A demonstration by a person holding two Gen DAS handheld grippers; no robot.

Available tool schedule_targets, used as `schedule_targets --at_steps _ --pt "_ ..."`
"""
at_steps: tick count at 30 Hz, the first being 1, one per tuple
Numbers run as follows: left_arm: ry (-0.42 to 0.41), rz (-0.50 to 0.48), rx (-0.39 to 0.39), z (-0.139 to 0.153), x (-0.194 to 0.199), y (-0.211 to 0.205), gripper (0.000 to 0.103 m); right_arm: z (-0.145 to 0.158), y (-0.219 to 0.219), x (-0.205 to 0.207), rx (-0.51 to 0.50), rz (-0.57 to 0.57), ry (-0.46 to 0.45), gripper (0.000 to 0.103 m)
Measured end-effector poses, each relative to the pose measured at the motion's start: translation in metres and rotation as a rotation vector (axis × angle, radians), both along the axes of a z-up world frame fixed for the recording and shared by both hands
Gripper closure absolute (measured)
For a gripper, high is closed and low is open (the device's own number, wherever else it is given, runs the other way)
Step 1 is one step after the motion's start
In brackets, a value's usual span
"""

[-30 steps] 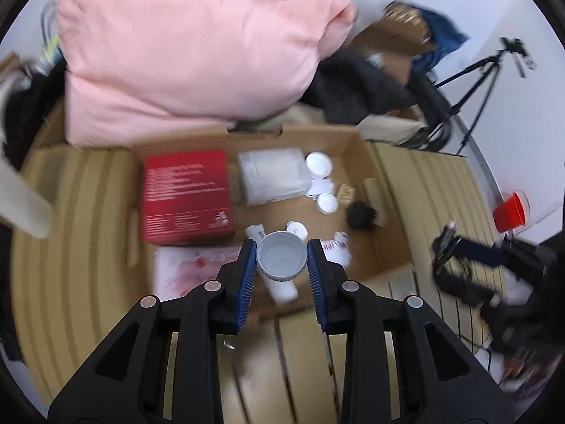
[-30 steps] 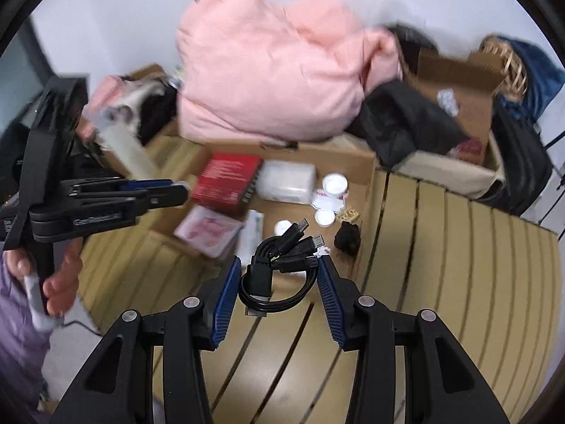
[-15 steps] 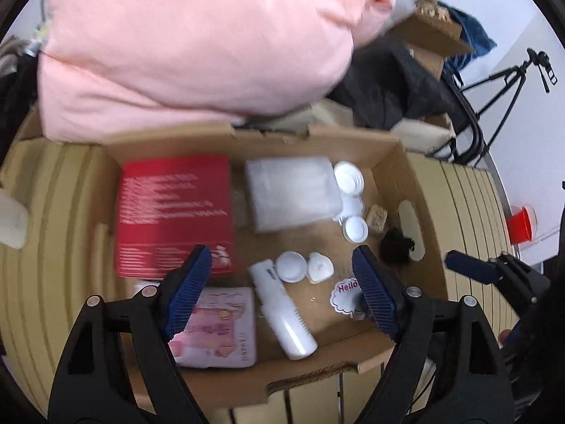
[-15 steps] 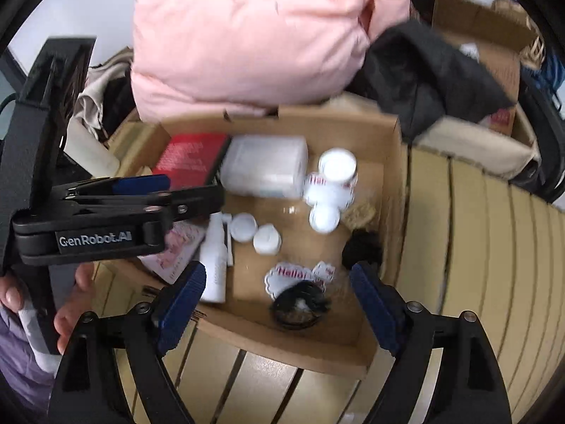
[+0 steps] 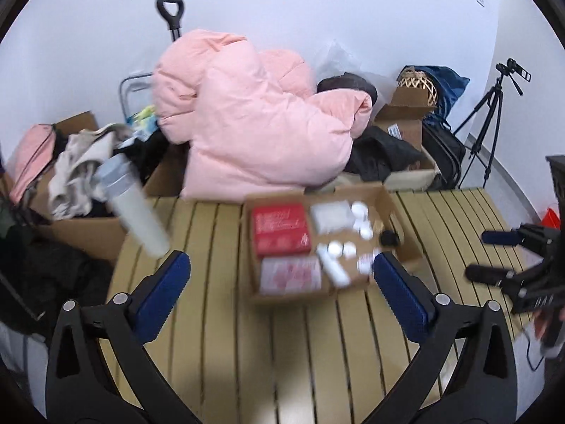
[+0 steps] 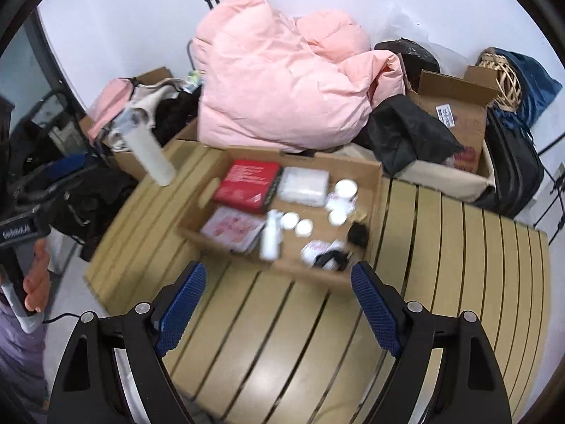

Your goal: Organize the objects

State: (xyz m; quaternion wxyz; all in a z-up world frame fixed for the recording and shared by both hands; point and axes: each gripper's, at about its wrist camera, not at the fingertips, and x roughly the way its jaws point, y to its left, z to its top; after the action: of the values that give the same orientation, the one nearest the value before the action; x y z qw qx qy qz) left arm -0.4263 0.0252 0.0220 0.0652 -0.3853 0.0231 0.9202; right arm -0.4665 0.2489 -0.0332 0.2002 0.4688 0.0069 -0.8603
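Both grippers stand empty above the slatted table point(image 6: 441, 247): the left gripper point(image 5: 282, 282) has its jaws still spreading wide with nothing between them, and the right gripper point(image 6: 279, 304) holds its jaws well apart, also clear of any object. Ahead of them the shallow cardboard box point(image 6: 367, 173) rests on the table and contains a red box point(image 6: 247, 185), a white bottle point(image 6: 270, 235) lying flat, several white jars point(image 6: 346, 189) and a coiled black cable point(image 6: 332, 258) near its front edge. Behind the cardboard box lies a pink duvet point(image 5: 254, 123).
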Motion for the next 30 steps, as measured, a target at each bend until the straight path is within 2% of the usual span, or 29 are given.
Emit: schedule_targets --at_steps 8,14,20,25,30 --pt "-0.008 0.065 -0.111 0.022 0.115 -0.04 0.0 0.049 0.009 0.125 0.071 -0.014 0.079 0.015" --pt "0.05 0.112 -0.1 0.03 0.184 -0.061 0.0 0.073 0.022 0.198 0.074 -0.03 0.152 0.015" --pt "0.075 0.149 -0.111 0.014 0.242 -0.059 0.0 0.065 0.026 0.243 0.04 -0.063 0.181 0.015" --pt "0.084 0.162 -0.047 -0.001 0.298 -0.054 0.0 0.045 0.027 0.296 -0.015 -0.097 0.201 0.015" --pt "0.06 0.143 -0.016 -0.016 0.355 -0.05 0.0 0.021 0.022 0.346 -0.014 -0.131 0.189 0.015"
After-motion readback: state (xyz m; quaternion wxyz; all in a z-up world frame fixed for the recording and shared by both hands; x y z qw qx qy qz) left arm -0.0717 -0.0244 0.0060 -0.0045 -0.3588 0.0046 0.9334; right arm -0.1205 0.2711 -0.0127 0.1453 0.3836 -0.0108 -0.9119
